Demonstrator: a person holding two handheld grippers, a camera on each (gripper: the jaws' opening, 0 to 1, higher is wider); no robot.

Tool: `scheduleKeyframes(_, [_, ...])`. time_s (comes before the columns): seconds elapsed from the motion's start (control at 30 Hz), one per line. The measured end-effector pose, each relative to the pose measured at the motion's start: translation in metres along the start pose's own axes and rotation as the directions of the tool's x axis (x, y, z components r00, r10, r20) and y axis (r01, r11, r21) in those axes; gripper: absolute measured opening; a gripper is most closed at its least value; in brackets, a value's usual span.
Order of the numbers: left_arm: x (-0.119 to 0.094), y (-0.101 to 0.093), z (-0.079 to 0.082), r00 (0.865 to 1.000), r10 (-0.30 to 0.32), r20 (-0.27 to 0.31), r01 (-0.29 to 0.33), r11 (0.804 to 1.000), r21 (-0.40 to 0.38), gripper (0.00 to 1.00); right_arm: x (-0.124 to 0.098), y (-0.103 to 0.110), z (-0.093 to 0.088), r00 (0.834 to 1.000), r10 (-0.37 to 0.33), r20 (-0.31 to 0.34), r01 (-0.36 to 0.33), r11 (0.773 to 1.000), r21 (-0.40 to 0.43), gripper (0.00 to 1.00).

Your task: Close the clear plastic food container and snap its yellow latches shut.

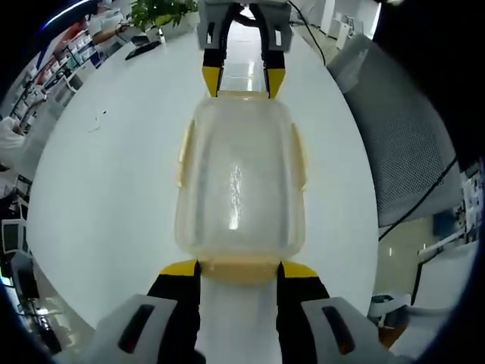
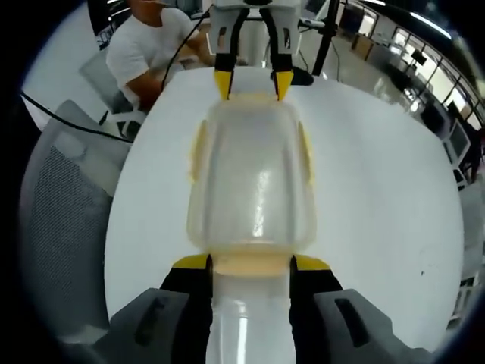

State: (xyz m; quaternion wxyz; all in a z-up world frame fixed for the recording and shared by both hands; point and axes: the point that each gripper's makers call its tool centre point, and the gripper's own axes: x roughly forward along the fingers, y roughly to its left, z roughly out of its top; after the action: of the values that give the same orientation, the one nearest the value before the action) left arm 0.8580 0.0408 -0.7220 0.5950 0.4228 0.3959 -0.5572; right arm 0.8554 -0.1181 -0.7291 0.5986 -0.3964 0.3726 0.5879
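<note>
The clear plastic food container (image 1: 241, 182) is sitting lid-down-looking on the white worktop (image 1: 106, 189), its yellow latches (image 1: 184, 152) lying along the long sides. The left hand-held gripper (image 1: 239, 267) is meeting the container's near short end with jaws spread about as wide as that end, tips flanking the yellow end latch (image 1: 241, 268). The right hand-held gripper (image 2: 250, 262) is doing likewise at the opposite end, equally wide. Likely both are bracing the container endwise so it cannot slide during latching. A mesh chair (image 1: 409, 144) is standing beside the worktop.
</note>
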Motion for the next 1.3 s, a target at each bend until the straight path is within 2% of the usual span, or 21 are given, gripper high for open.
scheduleKeyframes(0.47, [-0.011, -0.002, 0.028, 1.0, 0.01, 0.007, -0.01, 1.0, 0.005, 0.33, -0.027, 0.003, -0.012, 1.0, -0.01, -0.007, 0.01, 1.0, -0.008, 0.36])
scheduleKeyframes(0.97, [-0.002, 0.0, 0.068, 1.0, 0.002, 0.023, -0.003, 1.0, 0.022, 0.33, -0.051, 0.005, -0.049, 1.0, -0.018, -0.022, 0.019, 1.0, 0.011, 0.36])
scheduleKeyframes(1.3, [0.013, 0.003, 0.095, 1.0, -0.003, 0.022, 0.003, 1.0, 0.026, 0.33, -0.06, 0.004, -0.076, 0.999, -0.024, -0.028, 0.025, 0.999, 0.029, 0.36])
